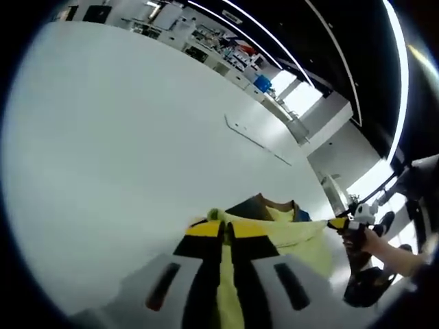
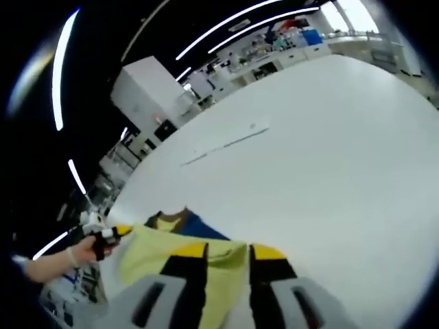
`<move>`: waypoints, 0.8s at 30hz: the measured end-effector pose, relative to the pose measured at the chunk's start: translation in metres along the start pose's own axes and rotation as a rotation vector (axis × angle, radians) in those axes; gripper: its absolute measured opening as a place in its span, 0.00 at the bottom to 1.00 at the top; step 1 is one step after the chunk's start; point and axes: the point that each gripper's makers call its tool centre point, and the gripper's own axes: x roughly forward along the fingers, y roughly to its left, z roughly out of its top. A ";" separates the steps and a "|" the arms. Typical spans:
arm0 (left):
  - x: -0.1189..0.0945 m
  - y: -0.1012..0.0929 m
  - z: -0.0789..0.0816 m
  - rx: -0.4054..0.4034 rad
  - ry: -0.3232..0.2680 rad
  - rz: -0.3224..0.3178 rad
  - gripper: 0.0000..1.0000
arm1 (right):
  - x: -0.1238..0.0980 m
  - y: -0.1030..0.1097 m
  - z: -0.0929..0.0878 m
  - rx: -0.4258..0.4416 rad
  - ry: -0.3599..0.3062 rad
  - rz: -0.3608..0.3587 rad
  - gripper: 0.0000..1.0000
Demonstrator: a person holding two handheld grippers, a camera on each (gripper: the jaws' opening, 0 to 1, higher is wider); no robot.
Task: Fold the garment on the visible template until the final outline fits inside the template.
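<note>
Left gripper view, fingers [image 1: 206, 236] nearly closed on yellow garment [image 1: 288, 236], right fingers [image 2: 264, 255] likewise pinching it

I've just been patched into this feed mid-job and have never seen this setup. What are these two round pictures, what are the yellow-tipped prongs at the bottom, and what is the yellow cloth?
There is no robot arm here: a person carries a two-jaw tool in each hand, and a fisheye camera rides on each, looking forward along its jaws. The left gripper view shows the left tool; the right gripper view shows the right tool. The black, yellow-tipped prongs are those jaws.

The cloth is a yellow-green garment with a brown collar and a blue patch, lying on a large white table. Both tools appear to grip an edge of it, though the pinch itself is hard to see. Each view also catches the other tool, held in the person's hand. A thin line marked on the table lies beyond the garment; it may belong to the template.
</note>
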 end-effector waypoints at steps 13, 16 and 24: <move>-0.014 -0.017 0.029 -0.118 -0.103 -0.076 0.00 | 0.004 0.007 0.001 0.083 -0.012 0.024 0.00; -0.018 -0.017 0.038 -0.137 -0.131 -0.089 0.00 | 0.001 0.014 0.010 0.094 -0.050 0.037 0.00; -0.018 -0.011 0.038 -0.280 -0.199 -0.057 0.00 | 0.011 0.018 0.017 0.153 -0.087 0.051 0.00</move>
